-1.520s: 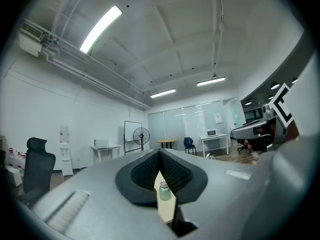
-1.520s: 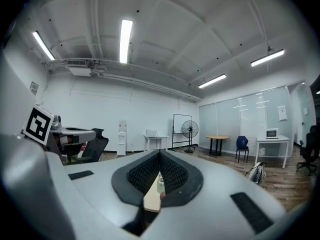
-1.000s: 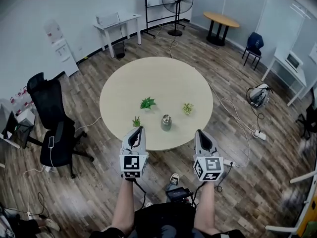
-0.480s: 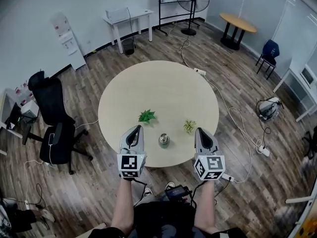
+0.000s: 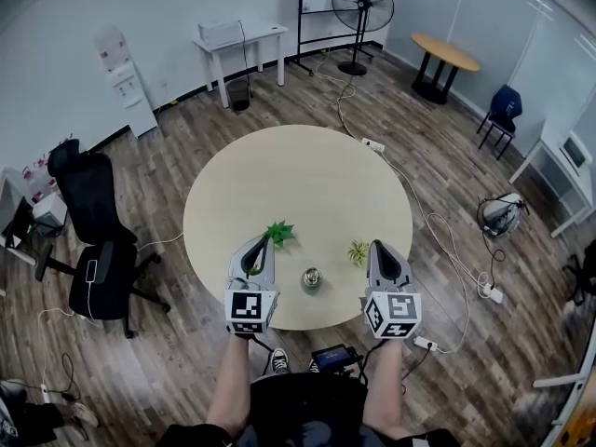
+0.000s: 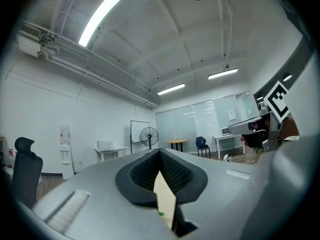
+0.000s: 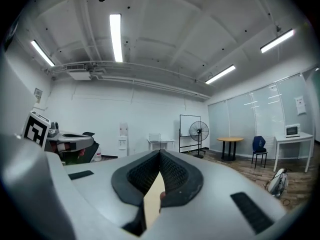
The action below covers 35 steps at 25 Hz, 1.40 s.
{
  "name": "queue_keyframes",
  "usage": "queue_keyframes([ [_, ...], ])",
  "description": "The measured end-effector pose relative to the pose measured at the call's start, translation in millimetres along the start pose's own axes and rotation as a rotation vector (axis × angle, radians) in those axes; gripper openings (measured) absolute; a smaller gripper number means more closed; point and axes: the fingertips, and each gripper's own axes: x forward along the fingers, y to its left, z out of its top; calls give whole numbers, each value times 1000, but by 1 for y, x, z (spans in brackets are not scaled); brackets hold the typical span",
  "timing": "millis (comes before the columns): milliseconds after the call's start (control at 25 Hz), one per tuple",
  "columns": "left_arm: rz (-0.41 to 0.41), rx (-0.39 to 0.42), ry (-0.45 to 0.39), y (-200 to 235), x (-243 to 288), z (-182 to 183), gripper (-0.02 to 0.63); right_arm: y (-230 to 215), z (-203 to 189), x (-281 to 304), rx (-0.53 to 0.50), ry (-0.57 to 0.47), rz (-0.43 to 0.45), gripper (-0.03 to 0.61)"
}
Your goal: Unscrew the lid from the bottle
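The bottle (image 5: pixel 312 278) was placed by the 6 o'clock edge of the table (image 5: pixel 279 170), probably for easy reach. The left gripper (image 5: pixel 264 242) and right gripper (image 5: pixel 377 246) were held at its 9 and 3 o'clock, jaws pressed together on nothing, seemingly flanking it for approach.

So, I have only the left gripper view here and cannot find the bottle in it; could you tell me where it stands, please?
Observer: The bottle stands on the round table, close to the edge nearest the person.
Operator: Thank you. Is either gripper touching it?
Observer: No. In the head view the left gripper and the right gripper sit on either side of it, both apart from it.
Operator: And is the right gripper open?
Observer: No. The right gripper view shows its jaws together, with nothing between them.
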Motion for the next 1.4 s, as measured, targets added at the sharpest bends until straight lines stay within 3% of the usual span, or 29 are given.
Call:
queue_keyframes([
  [360, -34, -20, -3, 3, 13, -5, 7, -4, -5, 7, 23, -2, -33, 3],
  [440, -76, -36, -11, -3, 14, -6, 108, -4, -7, 6, 27, -1, -36, 3],
  [600, -162, -65, -46, -14, 17, -5, 377, -7, -8, 7, 23, 3, -42, 3],
  [640, -173, -65, -52, -17, 17, -5, 390, -7, -8, 7, 25, 3, -42, 3],
  [920, -214, -71, -15, -37, 18, -45, 390, -11, -17, 7, 22, 22, -41, 3],
  [1120, -232, -84, 39, -69, 15, -116, 379, -20, -24, 6, -1, 54, -59, 3],
  [1400, -279, -124, 177, -117, 12, -217, 379, -32, -33, 0, -10, 88, -83, 3],
])
